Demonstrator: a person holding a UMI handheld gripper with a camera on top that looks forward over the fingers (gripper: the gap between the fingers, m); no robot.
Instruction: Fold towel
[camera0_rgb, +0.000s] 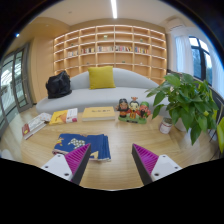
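A blue folded towel (84, 146) with a light pattern lies on the wooden table (112, 135), just ahead of my left finger and partly behind it. My gripper (112, 163) is open, its two fingers wide apart with purple pads (146, 160), and nothing is between them but bare table. The gripper hovers at the near side of the table, to the right of the towel.
A potted green plant (185, 100) stands at the right. Small figurines (133, 108) stand at the table's far side, with books (64, 116) and a flat box (99, 113) beside them. A grey sofa (95, 95) with a yellow cushion (101, 77) and dark bag (58, 85) lies beyond.
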